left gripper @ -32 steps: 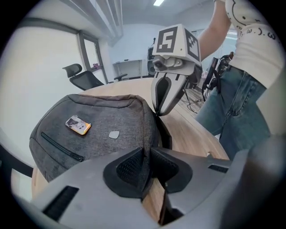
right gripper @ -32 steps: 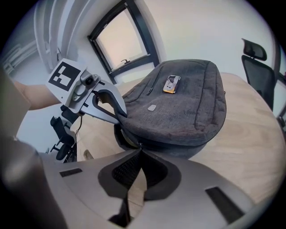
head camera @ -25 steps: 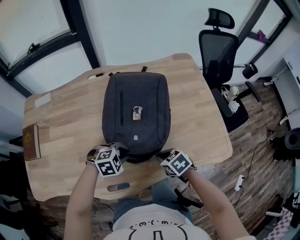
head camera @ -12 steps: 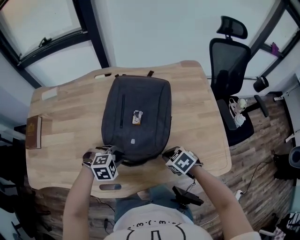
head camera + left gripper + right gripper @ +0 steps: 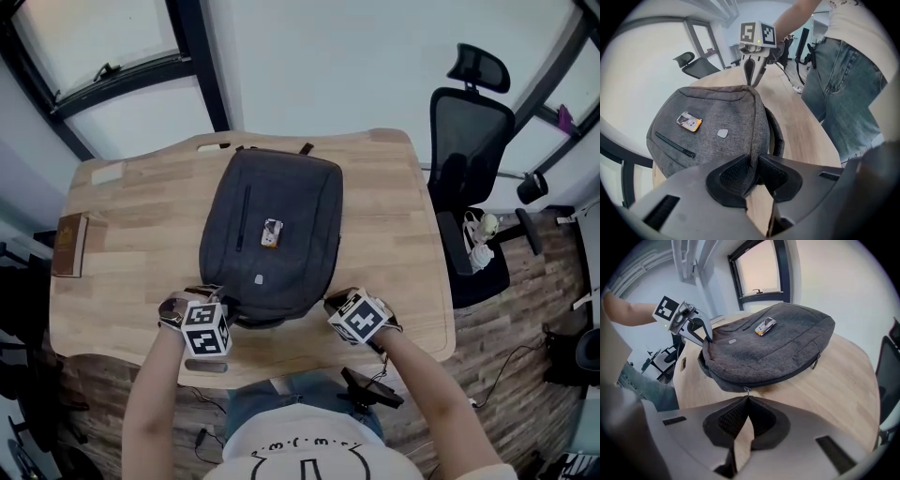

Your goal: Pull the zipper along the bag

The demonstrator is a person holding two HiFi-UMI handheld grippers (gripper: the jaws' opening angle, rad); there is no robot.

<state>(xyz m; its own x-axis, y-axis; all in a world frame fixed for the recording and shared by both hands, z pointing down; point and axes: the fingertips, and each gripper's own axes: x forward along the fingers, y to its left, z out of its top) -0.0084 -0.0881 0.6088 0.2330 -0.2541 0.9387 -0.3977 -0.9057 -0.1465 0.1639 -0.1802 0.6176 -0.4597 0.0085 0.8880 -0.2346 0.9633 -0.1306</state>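
Observation:
A dark grey backpack (image 5: 272,230) lies flat on the wooden table (image 5: 394,244). My left gripper (image 5: 222,302) is at the bag's near left corner. In the left gripper view its jaws (image 5: 753,168) pinch a raised fold of the bag's edge; they have just been opening slightly, with the fabric still between the pads. My right gripper (image 5: 333,302) is at the near right corner, shut on the metal zipper pull (image 5: 747,391) of the side zipper. A second zipper pull (image 5: 816,362) hangs farther along the same zipper.
A small orange-and-white tag (image 5: 270,232) lies on top of the bag. A brown book (image 5: 70,246) sits at the table's left edge, and a dark oblong thing (image 5: 206,366) at the front edge. A black office chair (image 5: 469,141) stands to the right of the table.
The right gripper has slid to the right along the bag's near edge, toward its right corner. The left gripper has stayed at the near left corner. The head view has shifted.

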